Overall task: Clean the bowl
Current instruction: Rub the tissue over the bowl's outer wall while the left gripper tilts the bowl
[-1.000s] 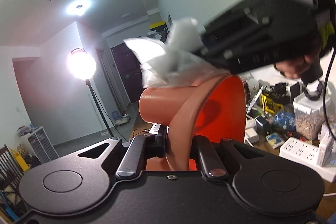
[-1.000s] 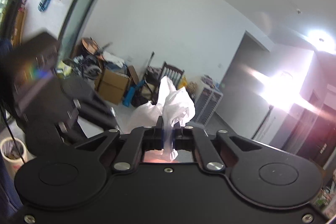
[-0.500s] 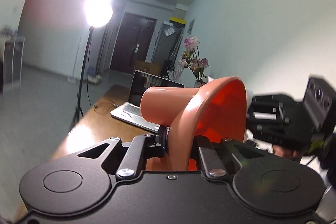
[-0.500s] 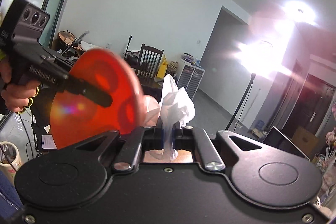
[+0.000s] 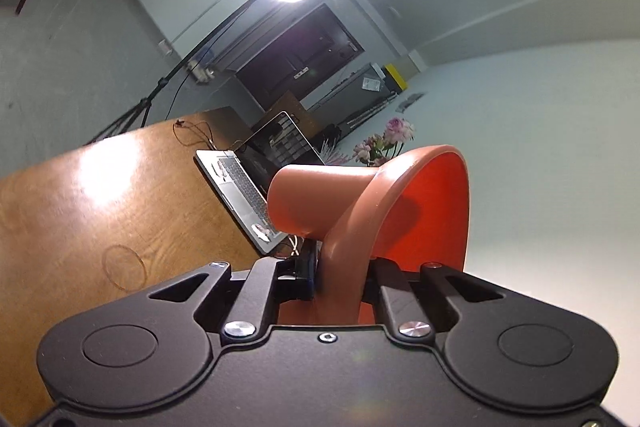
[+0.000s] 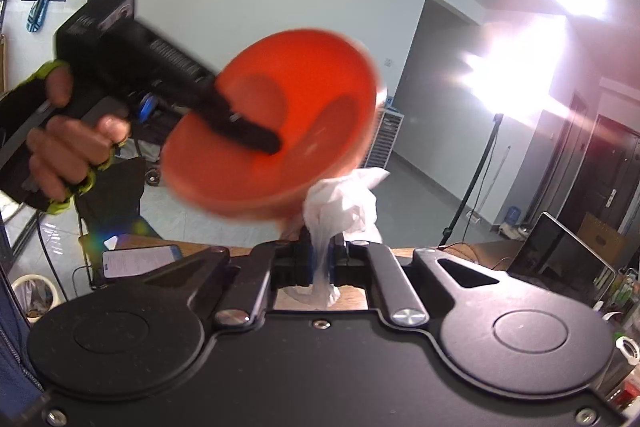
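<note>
Counting one bowl [image 5: 400, 211] clamped by its rim in my left gripper [image 5: 340, 279], one tissue [image 6: 344, 203] pinched in my right gripper [image 6: 320, 259] (only the right view shows my hand [image 6: 68, 147]).

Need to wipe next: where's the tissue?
In the right wrist view, the tissue is pinched in the right claw, just below the orange bowl's lower rim.

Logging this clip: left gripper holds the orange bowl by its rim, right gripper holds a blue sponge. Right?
Not quite. The right gripper is shut on a white tissue, not a blue sponge, as the right wrist view shows. The rest holds: the left gripper clamps the orange bowl by its rim.
</note>
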Action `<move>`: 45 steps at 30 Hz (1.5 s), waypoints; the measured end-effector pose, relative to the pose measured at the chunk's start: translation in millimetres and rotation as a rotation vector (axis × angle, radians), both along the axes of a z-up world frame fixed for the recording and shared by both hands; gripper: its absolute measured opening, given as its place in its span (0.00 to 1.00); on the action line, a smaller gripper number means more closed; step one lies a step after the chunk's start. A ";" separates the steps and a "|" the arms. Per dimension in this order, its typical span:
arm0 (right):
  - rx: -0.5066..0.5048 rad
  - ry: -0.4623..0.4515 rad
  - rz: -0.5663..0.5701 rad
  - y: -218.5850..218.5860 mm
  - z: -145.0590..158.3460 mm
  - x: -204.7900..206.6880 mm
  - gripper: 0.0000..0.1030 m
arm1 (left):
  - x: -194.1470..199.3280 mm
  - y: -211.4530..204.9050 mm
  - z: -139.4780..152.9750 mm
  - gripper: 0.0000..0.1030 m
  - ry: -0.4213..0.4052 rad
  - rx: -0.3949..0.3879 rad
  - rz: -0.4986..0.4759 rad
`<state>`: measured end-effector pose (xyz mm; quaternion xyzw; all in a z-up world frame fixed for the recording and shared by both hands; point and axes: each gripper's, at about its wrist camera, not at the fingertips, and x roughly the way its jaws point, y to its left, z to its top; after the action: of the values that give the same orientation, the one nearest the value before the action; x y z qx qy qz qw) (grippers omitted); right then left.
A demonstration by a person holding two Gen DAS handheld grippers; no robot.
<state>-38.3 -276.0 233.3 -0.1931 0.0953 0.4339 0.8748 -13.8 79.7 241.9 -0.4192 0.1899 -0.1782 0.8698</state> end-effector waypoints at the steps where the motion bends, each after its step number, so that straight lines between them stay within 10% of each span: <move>1: -0.003 0.003 0.012 2.0 -2.6 -2.4 0.07 | 0.9 -0.3 0.1 0.09 0.003 -0.004 0.001; 15: 0.015 0.002 0.183 8.0 -0.2 -41.5 0.07 | 12.7 -15.1 -15.8 0.09 0.073 -0.013 0.014; 25: 0.028 -0.086 0.217 32.8 63.7 -33.2 0.07 | 11.8 -8.5 -27.8 0.09 0.130 -0.047 0.024; 28: 0.024 -0.114 0.183 18.9 70.1 -29.9 0.07 | 7.9 -16.6 -21.2 0.09 0.099 0.091 0.038; 35: 0.027 -0.199 0.166 18.4 91.0 -25.0 0.07 | -15.6 -67.9 -3.2 0.09 -0.085 0.697 0.110; 45: -0.049 -0.219 0.143 52.7 89.3 3.0 0.07 | -41.1 -103.0 -7.2 0.09 -0.275 1.071 0.156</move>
<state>-35.3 -223.4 322.6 -0.2669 -0.0045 0.4690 0.8419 -54.9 -23.2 234.7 0.0957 0.1072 -0.0447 0.9886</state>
